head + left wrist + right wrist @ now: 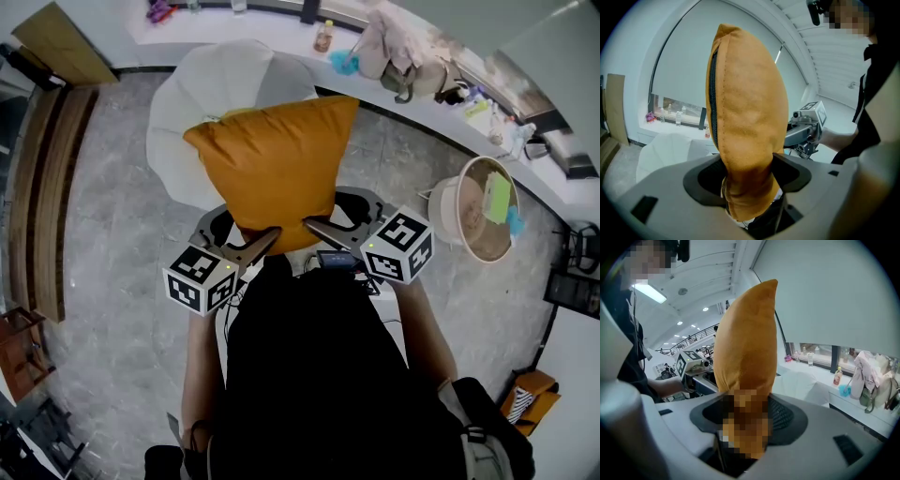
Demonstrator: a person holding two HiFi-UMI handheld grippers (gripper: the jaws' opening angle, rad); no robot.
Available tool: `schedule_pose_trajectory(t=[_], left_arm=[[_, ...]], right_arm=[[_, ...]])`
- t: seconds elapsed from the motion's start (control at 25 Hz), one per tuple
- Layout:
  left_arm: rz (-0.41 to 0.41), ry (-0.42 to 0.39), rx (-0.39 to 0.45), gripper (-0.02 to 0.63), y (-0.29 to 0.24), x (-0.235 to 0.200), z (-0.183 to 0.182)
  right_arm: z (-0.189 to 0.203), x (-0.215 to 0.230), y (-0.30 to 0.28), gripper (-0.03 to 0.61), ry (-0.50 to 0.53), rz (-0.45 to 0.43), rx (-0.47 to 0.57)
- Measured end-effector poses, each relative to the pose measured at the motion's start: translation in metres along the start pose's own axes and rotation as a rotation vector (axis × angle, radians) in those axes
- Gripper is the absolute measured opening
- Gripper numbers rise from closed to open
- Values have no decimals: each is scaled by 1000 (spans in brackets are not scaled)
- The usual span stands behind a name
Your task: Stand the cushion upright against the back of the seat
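Well — orange cushion (277, 169) aloft by white seat (187, 103) — left claw (265, 240) and right claw (319, 228) tight on its lower edge

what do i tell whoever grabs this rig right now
left gripper: shut on the lower edge of the orange cushion.
right gripper: shut on that same edge, beside the left one.
cushion: held up on edge in the air in front of the white chair, not resting on it.
done: cushion picked up with both grippers.
left: bring it onto the chair, stand it upright against its back, then open both sets of fingers.
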State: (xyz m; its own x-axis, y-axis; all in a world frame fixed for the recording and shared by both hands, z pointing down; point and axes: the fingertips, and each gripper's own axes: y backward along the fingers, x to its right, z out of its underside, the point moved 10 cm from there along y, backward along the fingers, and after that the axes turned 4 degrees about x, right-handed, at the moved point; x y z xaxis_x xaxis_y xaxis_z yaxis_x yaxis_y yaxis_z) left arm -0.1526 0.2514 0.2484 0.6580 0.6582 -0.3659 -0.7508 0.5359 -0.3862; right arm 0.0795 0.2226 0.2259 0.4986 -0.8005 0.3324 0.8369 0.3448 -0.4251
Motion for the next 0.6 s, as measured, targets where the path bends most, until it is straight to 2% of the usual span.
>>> schedule_pose_trajectory(t=[0.32, 0.6], left_arm=[[42, -15, -47, 321, 4, -52, -9], [73, -27, -76, 325, -6, -67, -13]], right_arm=[[-16, 2, -43, 247, 7, 56, -26], [-19, 10, -51, 249, 13, 78, -45]])
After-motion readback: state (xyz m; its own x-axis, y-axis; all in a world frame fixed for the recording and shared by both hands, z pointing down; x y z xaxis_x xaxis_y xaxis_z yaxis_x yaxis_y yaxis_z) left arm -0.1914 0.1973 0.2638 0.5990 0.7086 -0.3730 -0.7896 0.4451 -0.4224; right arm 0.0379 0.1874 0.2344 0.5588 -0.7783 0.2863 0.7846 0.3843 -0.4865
